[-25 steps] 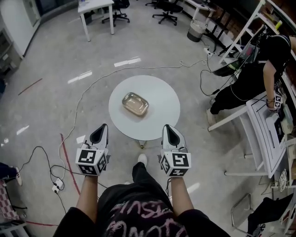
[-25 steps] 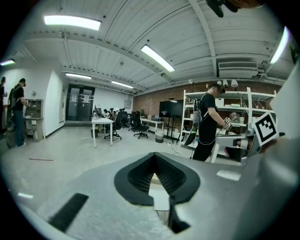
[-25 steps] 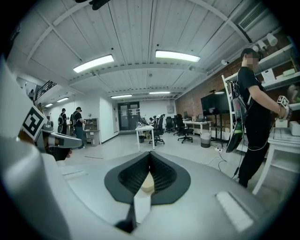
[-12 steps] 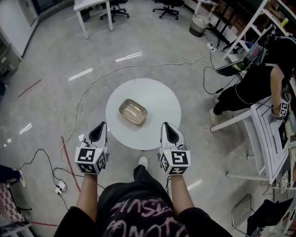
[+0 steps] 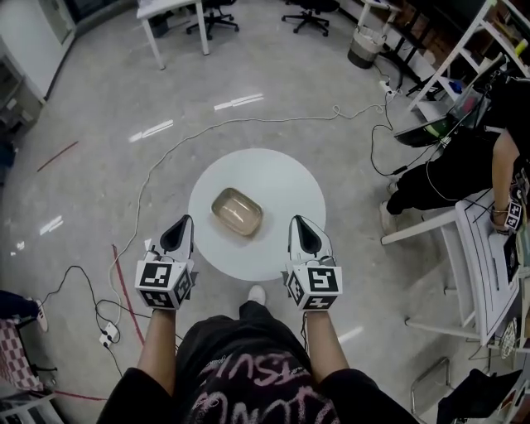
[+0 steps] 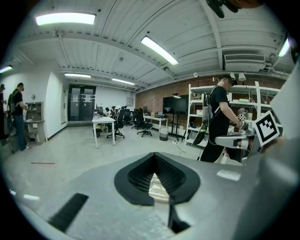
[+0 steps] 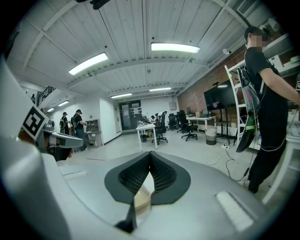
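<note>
Head view: person's own arms at the bottom edge, one gripper per hand, both pointing forward at a round white desk (image 5: 286, 178).
Floor, far left: grey cable (image 5: 137, 199) runs up from the lower left and round behind the desk. Red line (image 5: 120, 290) beside it, power strip (image 5: 104, 335) lower down.
Left gripper (image 5: 180, 225): over the floor, just beside the desk's left rim, not touching it. Left gripper view shows the jaws pressed together at the tips, nothing pinched. Held about level, since that view looks straight across the room.
Dish (image 5: 237, 212): clear, oblong, rounded corners, tan tint. Lies flat on the desk, a bit left of centre, long side on a diagonal. Ahead of the two grippers, between them, apart from both.
Shoe (image 5: 255, 294): person's own, on the floor just short of the desk's near rim.
Right gripper (image 5: 300, 225): tip overlaps the desk's right front rim in head view. Height above it: cannot tell. Right gripper view shows the jaws closed tip to tip, empty. Also about level.
Right side: another person (image 5: 451, 153) in black leans over a white side table (image 5: 476, 240).
Back of room: far table (image 5: 170, 10), office chairs (image 5: 310, 12), bin (image 5: 364, 50).
</note>
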A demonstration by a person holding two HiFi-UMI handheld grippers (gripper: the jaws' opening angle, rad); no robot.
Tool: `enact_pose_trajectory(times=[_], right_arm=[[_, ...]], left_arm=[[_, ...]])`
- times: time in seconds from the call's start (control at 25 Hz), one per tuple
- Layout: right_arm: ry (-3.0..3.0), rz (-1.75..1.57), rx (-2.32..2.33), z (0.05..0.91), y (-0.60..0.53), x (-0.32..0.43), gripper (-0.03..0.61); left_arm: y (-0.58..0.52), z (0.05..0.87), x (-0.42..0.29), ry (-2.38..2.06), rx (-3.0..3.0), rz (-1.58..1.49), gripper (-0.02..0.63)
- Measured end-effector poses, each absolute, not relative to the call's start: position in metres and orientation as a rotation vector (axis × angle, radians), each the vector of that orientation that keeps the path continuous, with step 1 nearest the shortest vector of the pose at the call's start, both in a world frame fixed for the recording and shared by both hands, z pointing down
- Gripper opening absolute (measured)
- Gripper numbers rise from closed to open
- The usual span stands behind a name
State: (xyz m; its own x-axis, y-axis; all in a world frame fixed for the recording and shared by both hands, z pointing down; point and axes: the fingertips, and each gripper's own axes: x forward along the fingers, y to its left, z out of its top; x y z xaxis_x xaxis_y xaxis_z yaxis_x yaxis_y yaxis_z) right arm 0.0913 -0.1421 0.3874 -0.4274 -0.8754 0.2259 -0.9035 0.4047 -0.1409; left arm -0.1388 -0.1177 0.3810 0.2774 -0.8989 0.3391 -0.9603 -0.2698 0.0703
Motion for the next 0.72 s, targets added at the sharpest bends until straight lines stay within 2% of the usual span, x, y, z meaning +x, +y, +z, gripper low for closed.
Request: enact_pose_trajectory(times=[0.72], right_arm=[[-2.580, 0.374, 1.595, 0.379, -0.152, 0.107, -0.002]], left_arm=[[-0.123, 0.365, -0.114, -1.732, 2.342, 0.379, -0.002]])
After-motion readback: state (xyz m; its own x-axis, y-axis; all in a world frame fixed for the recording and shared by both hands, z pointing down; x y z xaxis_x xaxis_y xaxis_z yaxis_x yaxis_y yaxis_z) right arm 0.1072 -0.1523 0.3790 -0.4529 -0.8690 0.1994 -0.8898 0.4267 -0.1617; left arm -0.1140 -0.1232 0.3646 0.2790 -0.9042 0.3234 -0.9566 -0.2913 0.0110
